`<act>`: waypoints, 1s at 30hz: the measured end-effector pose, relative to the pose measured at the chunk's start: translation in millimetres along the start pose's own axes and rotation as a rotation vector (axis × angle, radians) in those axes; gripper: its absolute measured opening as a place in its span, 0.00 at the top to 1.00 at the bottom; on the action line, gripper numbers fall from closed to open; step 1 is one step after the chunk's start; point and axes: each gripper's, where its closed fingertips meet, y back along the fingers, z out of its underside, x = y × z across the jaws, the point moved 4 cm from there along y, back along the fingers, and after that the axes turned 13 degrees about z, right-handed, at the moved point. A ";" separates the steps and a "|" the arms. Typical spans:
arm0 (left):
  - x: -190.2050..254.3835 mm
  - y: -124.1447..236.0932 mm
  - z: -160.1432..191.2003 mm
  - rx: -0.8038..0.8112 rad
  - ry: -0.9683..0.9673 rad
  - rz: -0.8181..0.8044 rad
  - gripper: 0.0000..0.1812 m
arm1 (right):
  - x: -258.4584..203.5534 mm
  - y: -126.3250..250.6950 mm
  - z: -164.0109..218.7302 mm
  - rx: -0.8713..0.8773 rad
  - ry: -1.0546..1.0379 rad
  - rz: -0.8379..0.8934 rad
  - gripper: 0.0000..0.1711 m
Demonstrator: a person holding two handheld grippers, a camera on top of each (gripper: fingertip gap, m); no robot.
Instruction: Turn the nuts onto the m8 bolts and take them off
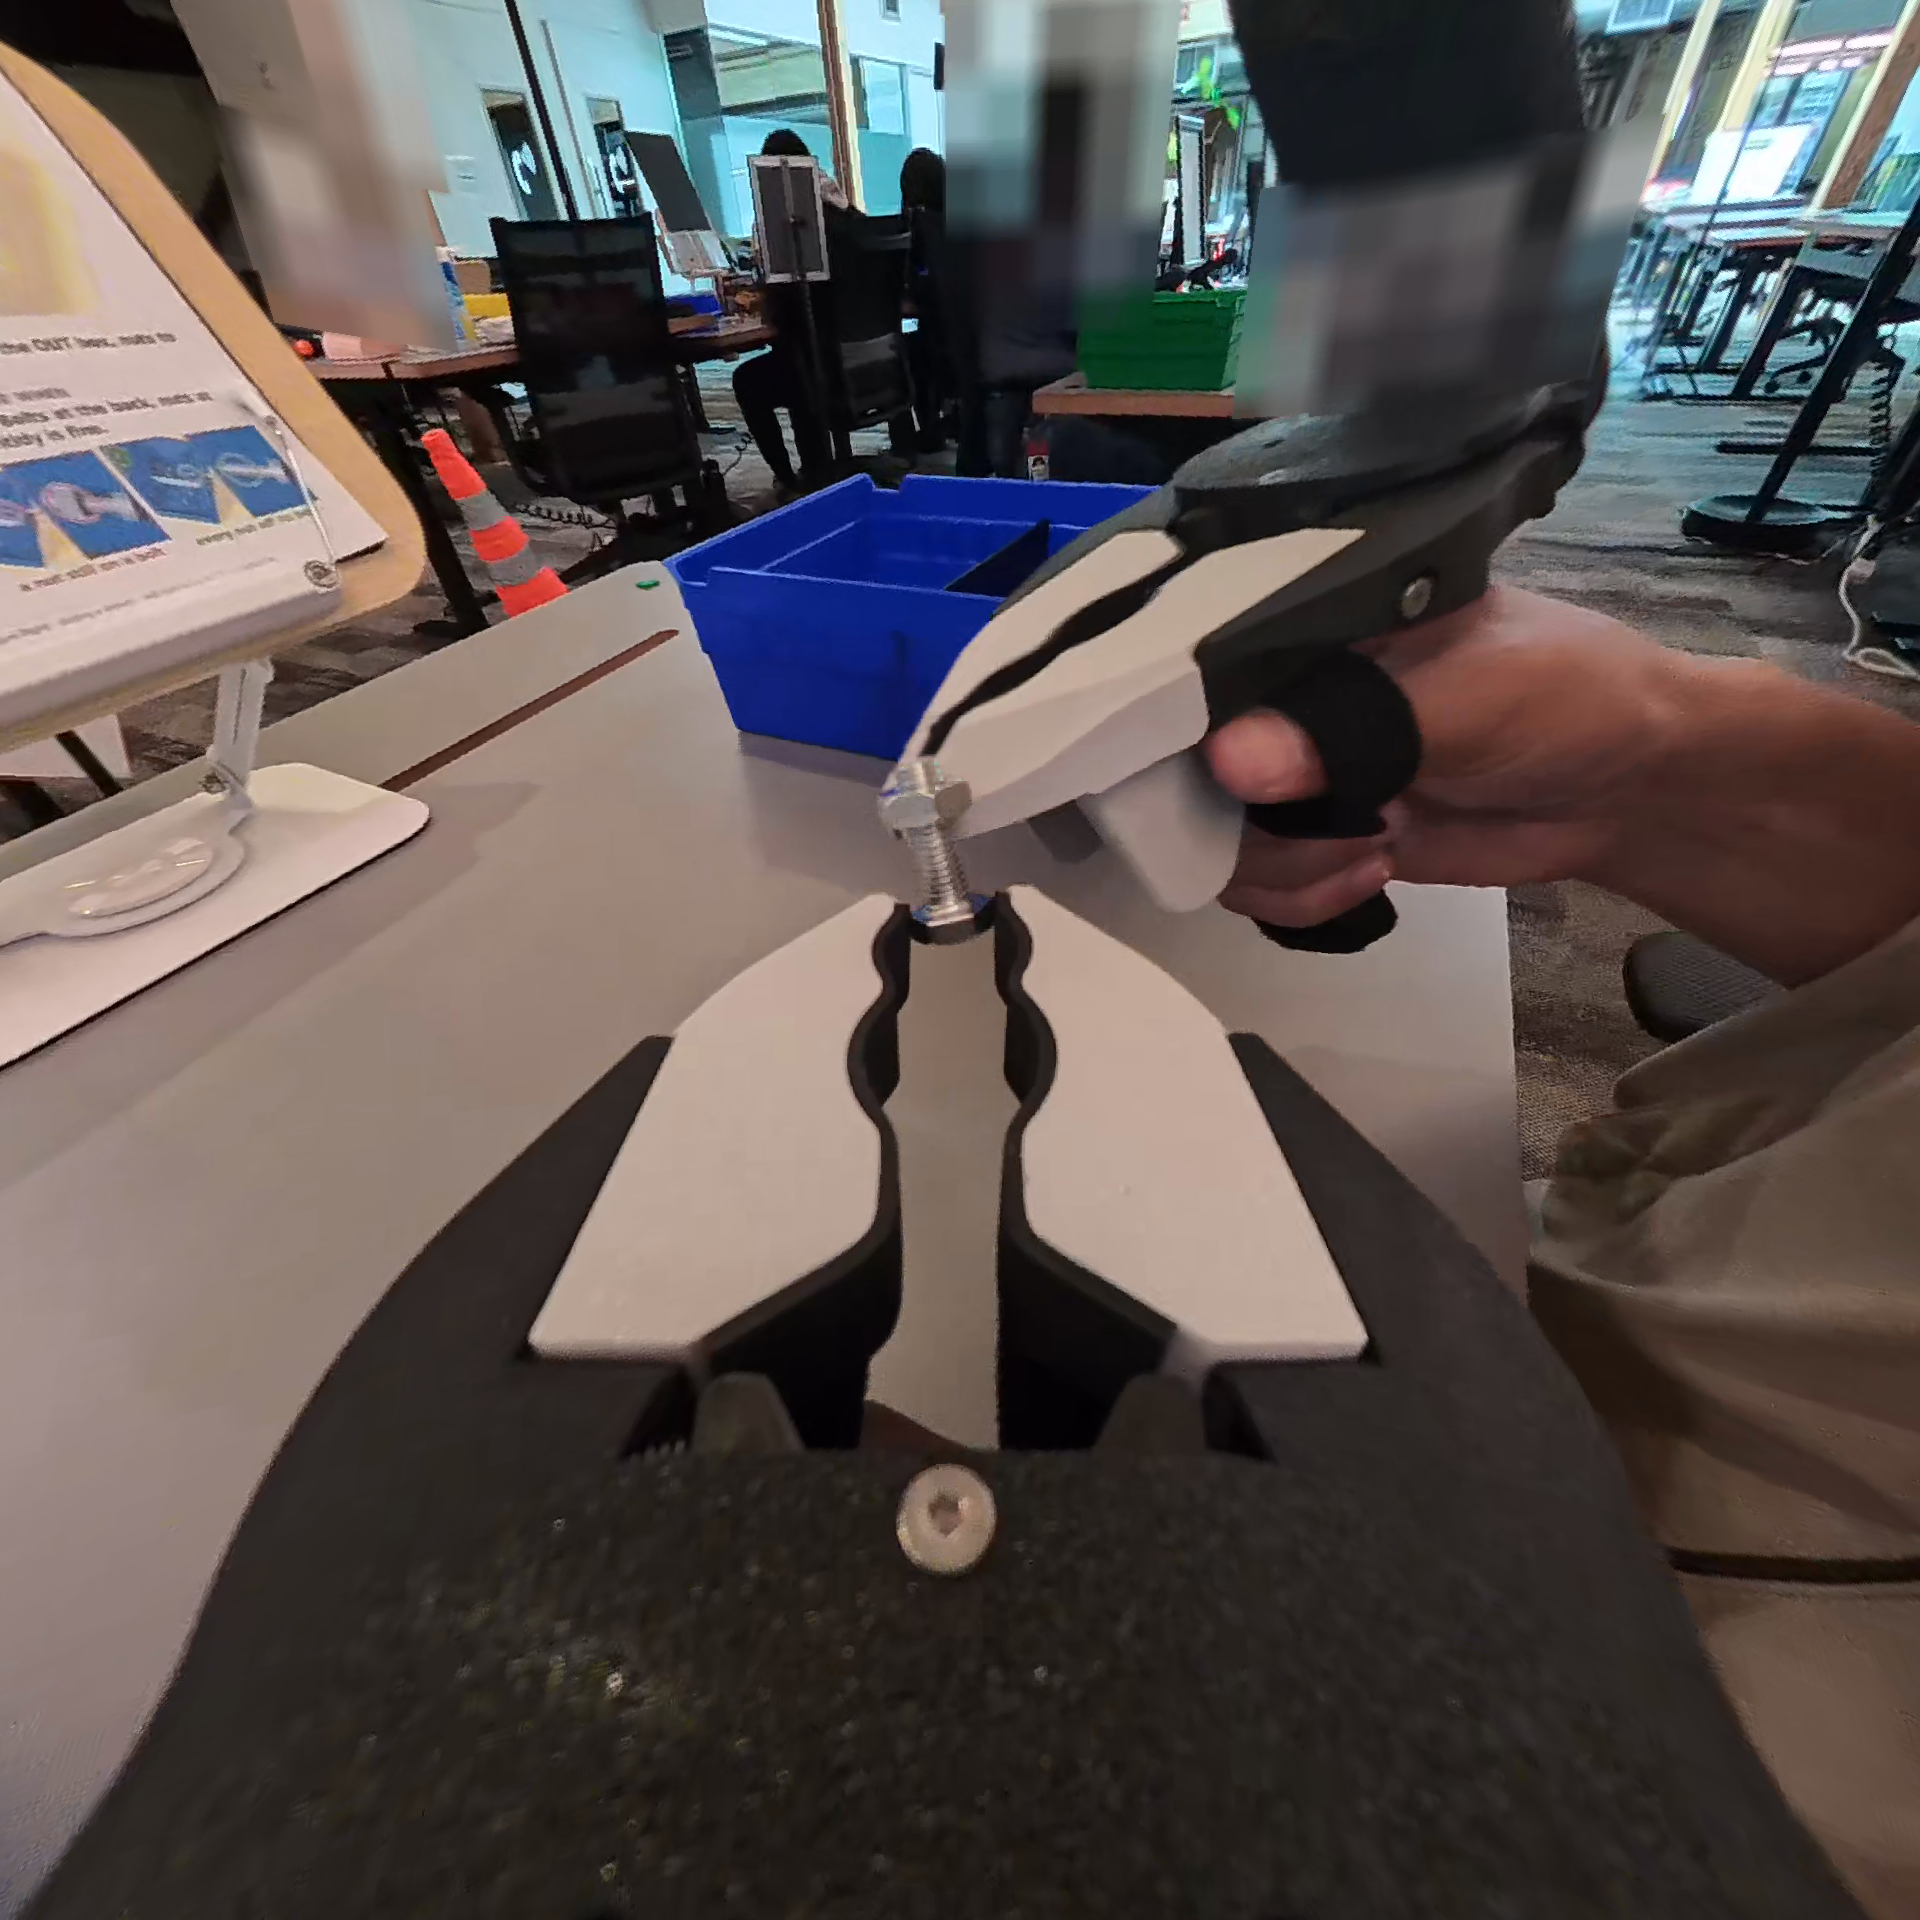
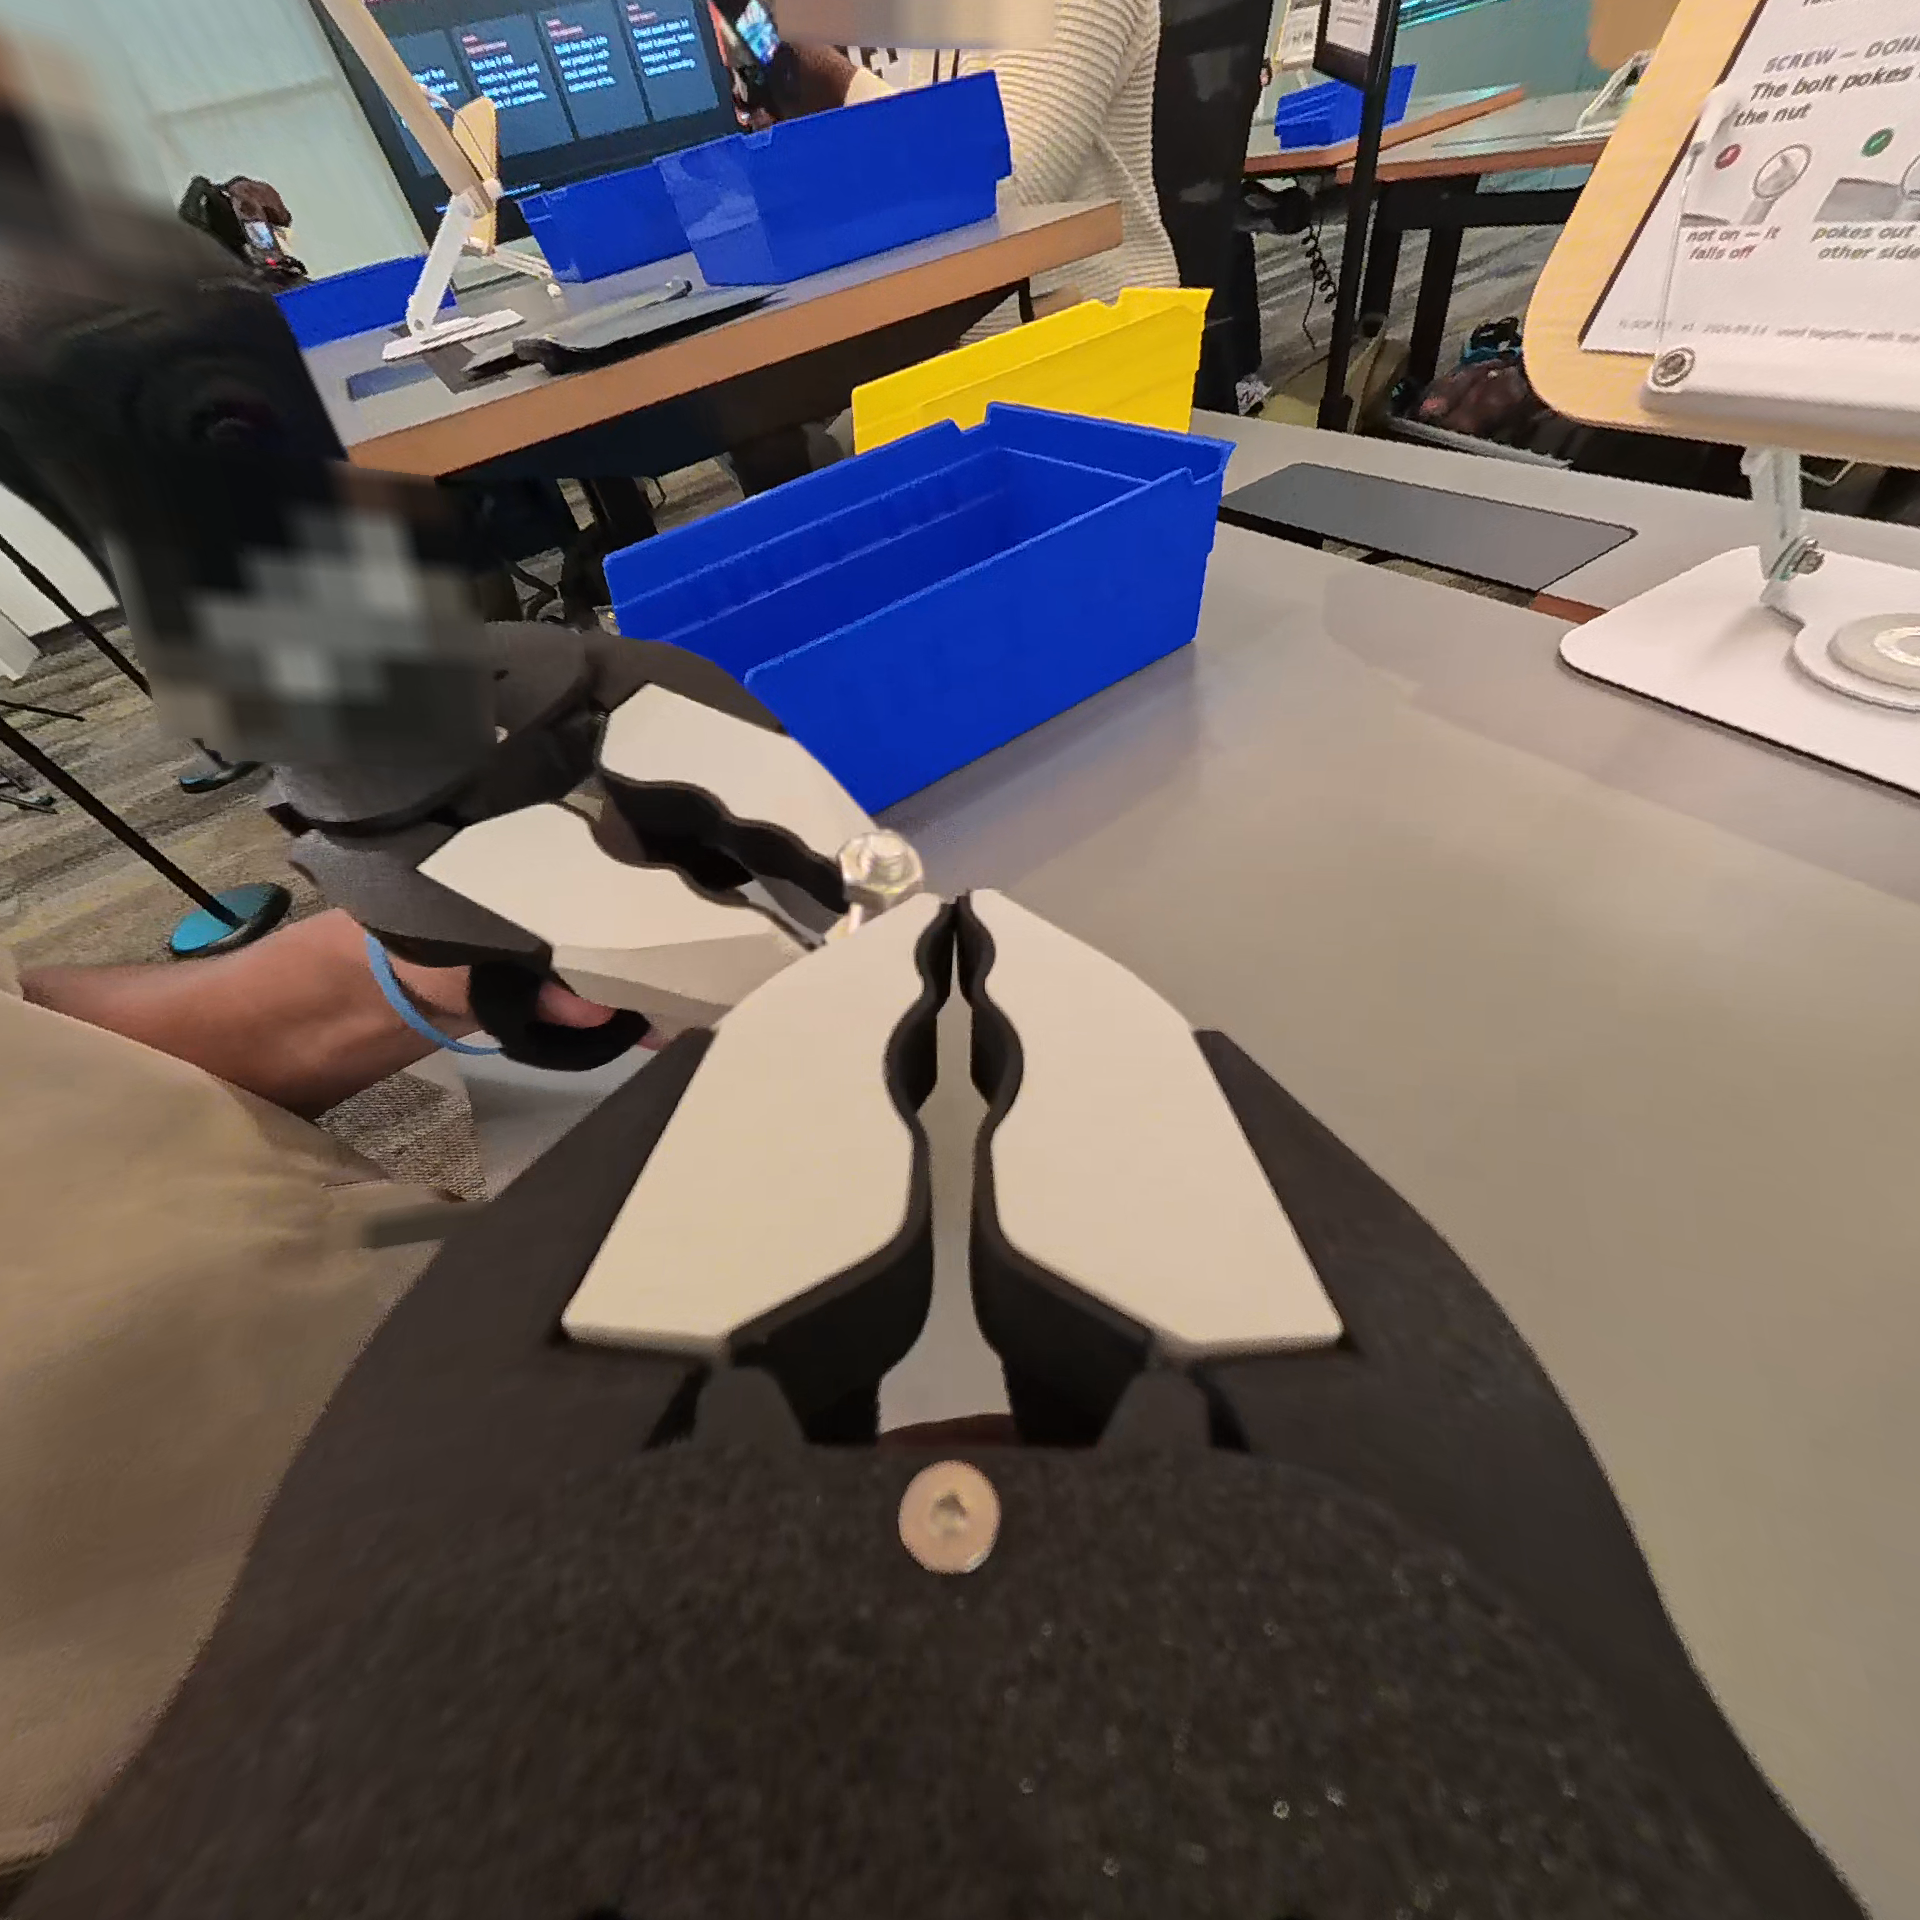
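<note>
My left gripper [image 1: 948, 920] is shut on the head of a silver bolt [image 1: 938, 868] and holds it upright above the grey table [image 1: 468, 1091]. A silver nut [image 1: 923, 795] sits near the top of the bolt's thread. My right gripper [image 1: 935, 771] comes in from the right, with its tips against the nut's side. In the right wrist view my right gripper [image 2: 956, 909] is shut, pads together with nothing between them. The nut [image 2: 881, 871] lies just left of its left fingertip. The left gripper [image 2: 821, 914] shows there too, holding the bolt.
A blue bin [image 1: 831, 623] stands on the table just behind the bolt; it also shows in the right wrist view [image 2: 935, 623], with a yellow bin [image 2: 1039, 364] behind it. An instruction board on a white stand [image 1: 156, 468] is at the left. People sit at the far desks. Both grippers' tips are close together, under 4 cm apart.
</note>
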 end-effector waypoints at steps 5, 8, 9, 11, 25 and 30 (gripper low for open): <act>0.8 2.8 0.5 -0.001 0.004 -0.006 0.92 | 5.9 5.7 -1.4 0.007 0.009 0.016 1.00; -4.3 6.1 2.9 0.003 0.025 -0.016 0.92 | -6.8 13.9 -11.6 0.058 0.001 -0.048 1.00; -5.2 6.2 3.6 0.002 0.030 -0.016 0.92 | -10.4 14.2 -12.2 0.059 0.017 -0.052 1.00; -4.8 5.2 3.7 0.001 0.029 -0.011 0.92 | -15.0 12.6 -11.8 0.057 0.039 -0.056 1.00; -3.2 8.5 1.6 0.011 0.037 0.002 0.92 | -14.4 10.1 -9.2 0.048 0.030 -0.023 0.84; 4.1 6.7 -2.8 0.014 0.018 0.022 0.92 | -9.8 3.5 -5.9 0.043 -0.025 -0.027 0.84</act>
